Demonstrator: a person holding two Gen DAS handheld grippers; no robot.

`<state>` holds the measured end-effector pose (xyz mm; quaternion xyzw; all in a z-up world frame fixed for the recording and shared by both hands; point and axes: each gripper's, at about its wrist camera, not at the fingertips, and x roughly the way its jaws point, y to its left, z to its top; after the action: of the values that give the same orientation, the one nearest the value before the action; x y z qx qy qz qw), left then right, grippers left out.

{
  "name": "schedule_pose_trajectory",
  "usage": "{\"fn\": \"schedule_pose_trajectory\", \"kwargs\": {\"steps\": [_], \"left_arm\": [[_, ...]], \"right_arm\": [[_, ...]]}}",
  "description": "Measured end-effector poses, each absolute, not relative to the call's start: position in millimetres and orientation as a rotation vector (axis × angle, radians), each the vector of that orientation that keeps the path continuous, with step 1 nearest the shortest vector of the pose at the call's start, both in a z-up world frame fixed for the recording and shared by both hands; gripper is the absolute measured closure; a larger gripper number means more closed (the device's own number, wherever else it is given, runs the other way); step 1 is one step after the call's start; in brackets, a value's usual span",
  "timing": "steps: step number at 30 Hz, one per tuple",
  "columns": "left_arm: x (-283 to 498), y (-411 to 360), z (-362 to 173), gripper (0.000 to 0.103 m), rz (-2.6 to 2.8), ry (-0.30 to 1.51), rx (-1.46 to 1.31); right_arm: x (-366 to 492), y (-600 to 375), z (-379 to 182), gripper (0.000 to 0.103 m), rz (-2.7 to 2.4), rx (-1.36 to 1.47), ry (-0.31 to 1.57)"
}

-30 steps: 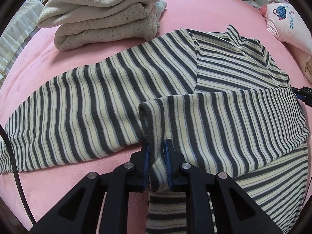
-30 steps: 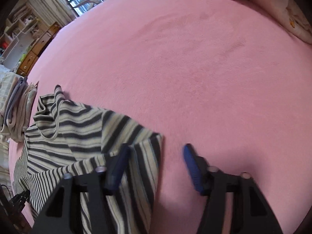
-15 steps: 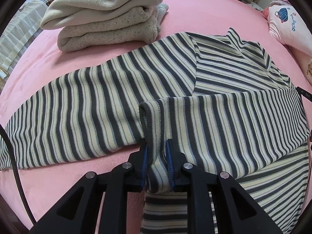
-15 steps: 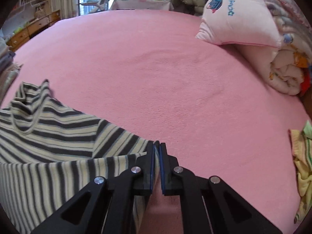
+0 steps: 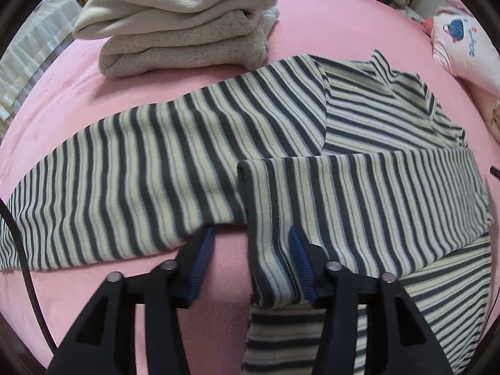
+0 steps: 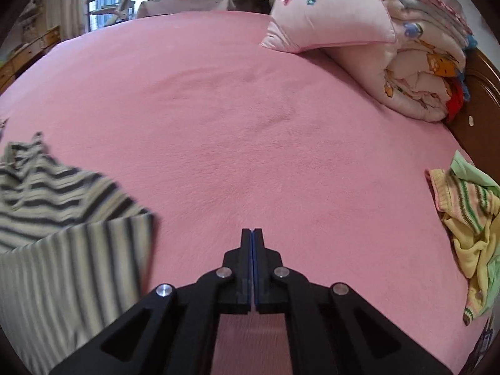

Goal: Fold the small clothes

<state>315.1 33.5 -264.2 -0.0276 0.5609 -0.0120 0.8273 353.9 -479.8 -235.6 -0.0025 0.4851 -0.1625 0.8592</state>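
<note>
A grey-and-cream striped top (image 5: 175, 162) lies spread on the pink bed. One sleeve is folded across its body, with the cuff (image 5: 268, 250) lying between the fingers of my left gripper (image 5: 251, 243). The left gripper is open and the cuff rests loose against its right finger. In the right wrist view the same top (image 6: 62, 218) lies at the left edge. My right gripper (image 6: 253, 234) is shut on nothing, above bare pink bedding to the right of the top.
A stack of folded beige clothes (image 5: 184, 22) sits beyond the top. A pink pillow (image 6: 331, 9) and a rolled quilt (image 6: 418, 72) lie at the head of the bed. A crumpled yellow-green garment (image 6: 468, 231) lies at the right. A black cable (image 5: 25, 265) runs along the left.
My left gripper has opened and let go of the sleeve cuff. My right gripper has shut and swung right, away from the top's edge.
</note>
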Motion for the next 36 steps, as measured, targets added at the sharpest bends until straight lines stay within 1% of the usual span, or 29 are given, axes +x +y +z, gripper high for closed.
{"fn": "schedule_pose_trajectory", "kwargs": {"steps": [2, 4, 6, 8, 9, 11, 13, 17, 19, 20, 22, 24, 30, 36], "left_arm": [[310.9, 37.1, -254.8, 0.044, -0.014, 1.184, -0.054], [304.2, 42.7, -239.6, 0.035, 0.000, 1.168, -0.046], [295.8, 48.5, -222.2, 0.030, 0.008, 1.149, -0.044], [283.3, 57.5, -201.7, 0.029, 0.021, 1.126, -0.044], [276.4, 62.1, -191.5, 0.028, 0.026, 1.115, -0.045], [258.3, 73.3, -168.2, 0.027, 0.039, 1.089, -0.049], [241.5, 79.3, -148.9, 0.023, 0.058, 1.068, -0.045], [198.7, 92.6, -114.0, 0.022, 0.112, 1.020, -0.006], [178.6, 97.4, -102.6, 0.019, 0.118, 1.009, -0.002], [167.6, 100.3, -96.9, 0.019, 0.117, 1.003, -0.003], [148.6, 104.4, -87.9, 0.018, 0.113, 0.992, -0.002], [133.5, 107.0, -82.0, 0.018, 0.113, 0.983, 0.004], [95.4, 106.9, -72.4, 0.018, 0.099, 0.955, 0.017], [71.4, 106.1, -71.6, 0.018, 0.059, 0.953, 0.007]], "right_arm": [[345.6, -469.8, -222.1, 0.103, -0.306, -0.004, 1.023], [331.6, -446.4, -206.8, 0.102, -0.271, -0.008, 1.027], [316.0, -426.3, -190.8, 0.096, -0.225, -0.002, 1.038], [298.3, -408.2, -171.1, 0.081, -0.190, -0.007, 1.039], [284.8, -394.6, -157.0, 0.076, -0.175, -0.019, 1.035], [261.7, -373.1, -136.2, 0.060, -0.152, -0.024, 1.018], [237.6, -354.3, -111.5, 0.054, -0.127, -0.025, 0.999], [192.0, -319.5, -72.0, 0.050, -0.092, -0.014, 0.974], [169.7, -303.1, -56.6, 0.049, -0.077, -0.023, 0.953], [157.2, -294.3, -48.8, 0.048, -0.065, -0.024, 0.940], [136.8, -280.5, -35.9, 0.042, -0.046, -0.020, 0.918], [116.0, -266.7, -27.2, 0.041, -0.026, -0.015, 0.899], [73.3, -243.1, -23.0, 0.040, 0.014, 0.025, 0.885], [43.7, -219.3, -35.1, 0.040, 0.013, 0.015, 0.891]]}}
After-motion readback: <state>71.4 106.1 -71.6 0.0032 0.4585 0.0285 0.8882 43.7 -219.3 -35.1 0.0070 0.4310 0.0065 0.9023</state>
